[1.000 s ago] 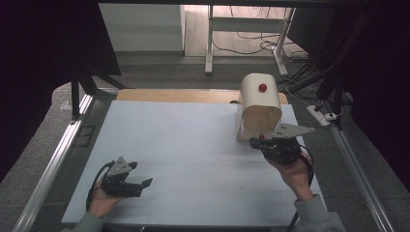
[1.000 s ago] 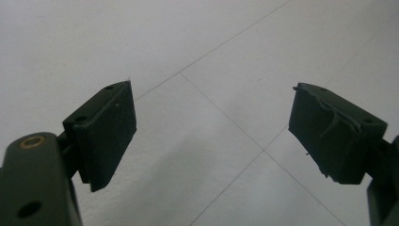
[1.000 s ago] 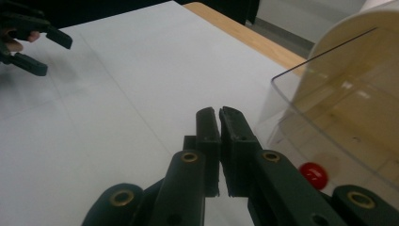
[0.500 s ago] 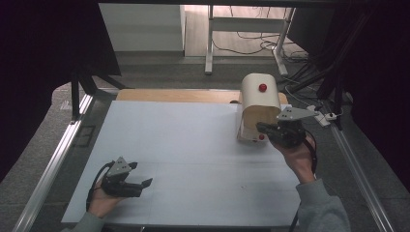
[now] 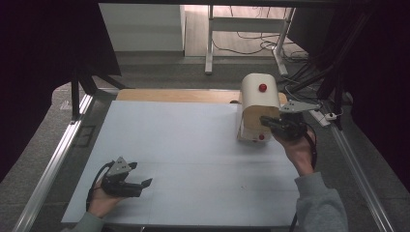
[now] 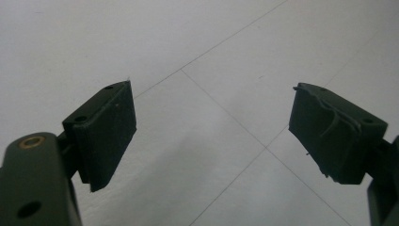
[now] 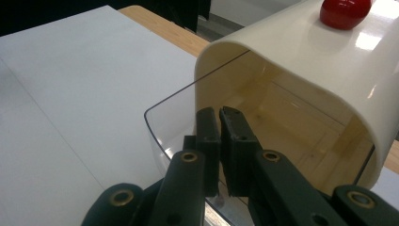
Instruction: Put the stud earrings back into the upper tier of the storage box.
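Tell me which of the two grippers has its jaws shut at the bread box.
The right gripper: its jaws are shut at the open front of the cream bread box. The left gripper rests open on the white table, far from it.

We found no readable text, label, brand, number or sign anywhere. The cream bread box point(image 5: 258, 104) near the table's point(image 5: 183, 159) far right corner carried none, nor did its red knob point(image 5: 262, 87); both grippers were unmarked too.
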`<state>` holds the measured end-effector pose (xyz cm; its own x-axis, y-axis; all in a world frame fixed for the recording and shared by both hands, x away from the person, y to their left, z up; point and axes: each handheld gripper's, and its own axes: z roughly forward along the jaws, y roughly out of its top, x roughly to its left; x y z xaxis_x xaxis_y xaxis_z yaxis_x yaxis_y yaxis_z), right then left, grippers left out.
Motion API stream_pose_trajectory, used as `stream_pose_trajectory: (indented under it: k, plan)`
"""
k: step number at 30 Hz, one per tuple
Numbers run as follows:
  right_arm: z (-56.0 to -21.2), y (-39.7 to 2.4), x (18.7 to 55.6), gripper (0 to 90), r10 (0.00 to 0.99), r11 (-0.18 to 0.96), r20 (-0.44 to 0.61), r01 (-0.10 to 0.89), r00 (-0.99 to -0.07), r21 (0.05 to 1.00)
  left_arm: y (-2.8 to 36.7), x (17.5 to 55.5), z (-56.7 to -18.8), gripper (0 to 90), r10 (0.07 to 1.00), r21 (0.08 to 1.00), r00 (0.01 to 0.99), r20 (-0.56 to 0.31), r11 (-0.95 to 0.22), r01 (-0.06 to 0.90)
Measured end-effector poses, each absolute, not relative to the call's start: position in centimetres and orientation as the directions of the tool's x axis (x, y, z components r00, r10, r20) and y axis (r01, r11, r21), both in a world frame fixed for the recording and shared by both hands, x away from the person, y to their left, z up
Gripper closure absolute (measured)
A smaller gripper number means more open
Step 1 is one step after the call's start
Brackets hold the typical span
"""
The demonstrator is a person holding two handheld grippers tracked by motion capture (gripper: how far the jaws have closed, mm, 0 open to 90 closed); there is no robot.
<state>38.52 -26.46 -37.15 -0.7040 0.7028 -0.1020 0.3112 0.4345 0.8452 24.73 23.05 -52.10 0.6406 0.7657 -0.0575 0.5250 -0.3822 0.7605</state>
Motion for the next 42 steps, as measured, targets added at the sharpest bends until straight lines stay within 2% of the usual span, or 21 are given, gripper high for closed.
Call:
stream_pose_trajectory:
  k: [2,5,10,19,24,31,42]
  plan:
    - [-37.2,-26.5,38.6,85.3,0.702,0.435,-0.102,0.312,-0.704,0.845,23.1,24.8,-52.1,15.1,0.766,0.759,0.64,-0.058,-0.383,0.526]
    - [-37.2,-26.5,38.6,76.3,0.707,0.436,-0.102,0.318,-0.7,0.842,23.0,24.7,-52.1,15.1,0.766,0.76,0.64,-0.058,-0.382,0.526]
    - [-37.1,-26.6,38.2,66.0,0.715,0.424,-0.102,0.312,-0.692,0.85,23.0,24.7,-52.1,15.1,0.766,0.759,0.641,-0.055,-0.385,0.525]
    - [-37.2,-26.9,36.2,53.0,0.683,0.398,-0.09,0.265,-0.725,0.878,23.0,24.7,-52.1,15.2,0.765,0.759,0.642,-0.054,-0.386,0.524]
    - [-37.7,-26.8,34.5,48.5,0.653,0.41,-0.099,0.24,-0.751,0.88,22.9,24.7,-52.1,15.2,0.765,0.758,0.642,-0.052,-0.388,0.524]
    - [-39.0,-27.0,33.0,47.0,0.625,0.399,-0.067,0.245,-0.778,0.883,22.9,24.7,-52.1,15.2,0.764,0.758,0.643,-0.048,-0.391,0.522]
    - [-41.4,-26.1,31.0,44.8,0.573,0.468,-0.067,0.26,-0.817,0.844,22.8,24.6,-52.1,15.2,0.766,0.759,0.641,-0.048,-0.39,0.522]
